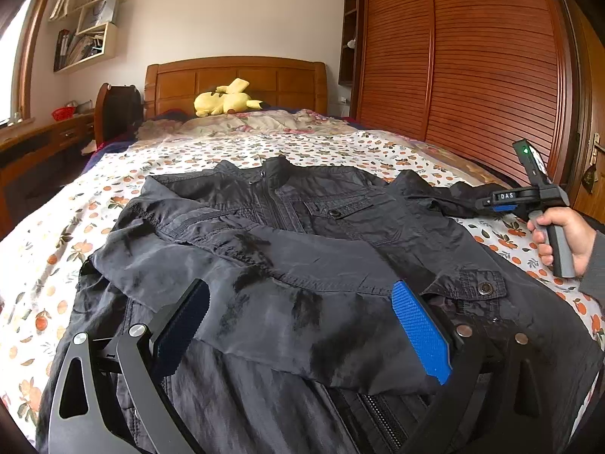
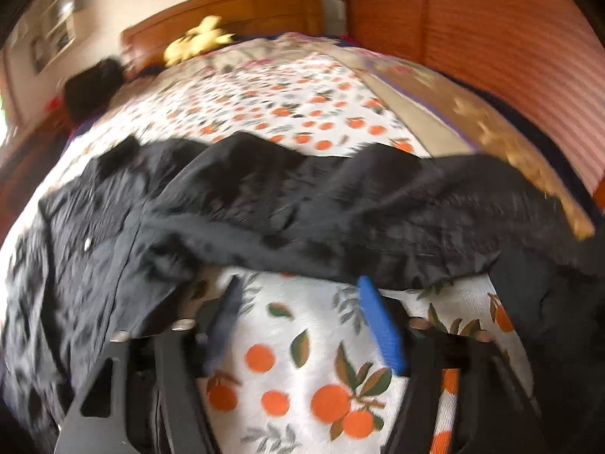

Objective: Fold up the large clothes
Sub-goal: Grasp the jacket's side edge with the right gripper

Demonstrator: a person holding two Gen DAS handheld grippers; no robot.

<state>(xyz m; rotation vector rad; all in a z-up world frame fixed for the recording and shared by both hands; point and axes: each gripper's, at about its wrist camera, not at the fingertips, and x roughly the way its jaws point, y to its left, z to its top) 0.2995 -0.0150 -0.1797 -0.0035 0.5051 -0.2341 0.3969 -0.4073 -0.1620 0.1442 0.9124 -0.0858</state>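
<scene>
Black jacket [image 1: 302,249] lies front-up on the orange-print bedspread [image 1: 53,249]; left view: one sleeve already folded across the chest, my left gripper [image 1: 302,321] released, hovering over it. Right view, blurred: right gripper [image 2: 298,321] spread, empty, over bare bedspread beside the other sleeve [image 2: 378,219], still unfolded.

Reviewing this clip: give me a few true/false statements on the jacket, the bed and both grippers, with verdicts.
1. The black jacket lies on the bedsheet. True.
2. A sleeve is folded across its front. True.
3. The right gripper is clamped on the jacket. False: its jaws are apart over bare sheet, nothing between them.
4. The left gripper is shut. False: its jaws stand wide above the jacket.
5. A yellow plush toy sits by the headboard. True.
</scene>
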